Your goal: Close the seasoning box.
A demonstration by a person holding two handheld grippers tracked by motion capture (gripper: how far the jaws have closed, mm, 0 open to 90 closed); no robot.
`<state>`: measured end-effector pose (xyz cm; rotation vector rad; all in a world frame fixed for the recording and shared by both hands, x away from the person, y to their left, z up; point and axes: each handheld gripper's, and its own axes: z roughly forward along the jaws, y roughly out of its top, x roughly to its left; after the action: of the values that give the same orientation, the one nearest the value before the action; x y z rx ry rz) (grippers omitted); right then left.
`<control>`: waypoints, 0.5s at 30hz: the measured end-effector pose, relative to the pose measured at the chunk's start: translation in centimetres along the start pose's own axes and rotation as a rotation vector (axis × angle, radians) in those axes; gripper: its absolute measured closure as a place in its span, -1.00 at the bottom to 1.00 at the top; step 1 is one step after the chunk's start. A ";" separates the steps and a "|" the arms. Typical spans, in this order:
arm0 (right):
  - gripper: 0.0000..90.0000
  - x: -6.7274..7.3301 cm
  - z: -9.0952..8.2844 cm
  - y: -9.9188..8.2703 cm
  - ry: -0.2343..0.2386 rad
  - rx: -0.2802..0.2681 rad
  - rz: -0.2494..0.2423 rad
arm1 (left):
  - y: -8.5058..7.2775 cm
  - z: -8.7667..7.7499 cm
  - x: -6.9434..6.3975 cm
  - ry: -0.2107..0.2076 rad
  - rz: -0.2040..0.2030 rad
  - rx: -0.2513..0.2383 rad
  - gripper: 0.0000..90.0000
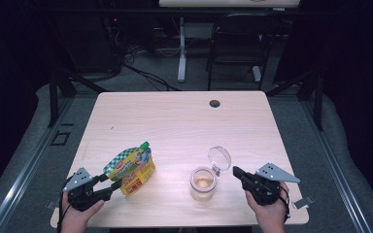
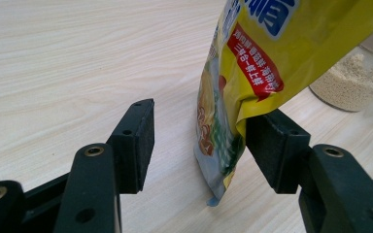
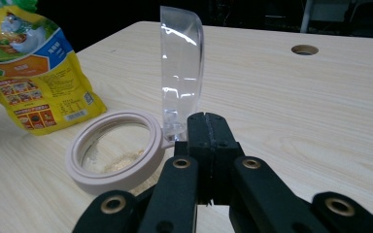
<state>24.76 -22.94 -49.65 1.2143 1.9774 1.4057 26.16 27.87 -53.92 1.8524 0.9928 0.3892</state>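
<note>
Beyond the pale wooden table [image 1: 175, 116], a dark chair [image 1: 238, 43] stands on grey floor [image 1: 165, 77].

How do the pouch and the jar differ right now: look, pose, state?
The pouch is opaque, yellow with a green-checked top and green cap; the jar is clear with a pale pink rim. The pouch leans, its lower edge between the left gripper jaws, one pad touching it; the jar stands upright and free, beside the shut right gripper. The pouch's cap is on; the jar's lid is flipped open. Both sit on the table.
</note>
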 end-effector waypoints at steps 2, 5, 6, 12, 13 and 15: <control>1.00 -0.2 0.4 0.0 -0.001 0.000 0.009 | -0.1 0.0 0.0 -0.002 -0.006 -0.008 0.00; 1.00 -0.5 1.0 0.1 -0.008 0.002 0.017 | -0.1 -0.2 0.1 -0.002 -0.010 -0.006 0.00; 1.00 -0.6 1.1 0.1 -0.012 0.005 0.017 | -0.1 -0.2 0.1 -0.004 -0.011 -0.007 0.00; 1.00 -0.9 1.9 0.1 -0.010 0.003 0.030 | -0.1 -0.3 0.0 0.002 -0.009 -0.013 0.00; 1.00 -1.0 2.1 0.1 -0.009 0.001 0.033 | -0.1 -0.3 0.0 0.005 -0.008 -0.010 0.00; 1.00 -1.1 2.4 0.1 -0.009 0.009 0.035 | -0.2 -0.3 0.0 0.001 -0.006 -0.010 0.00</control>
<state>27.17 -22.51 -50.66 1.2626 1.9680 1.4070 25.89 28.02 -53.92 1.8402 0.9950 0.3912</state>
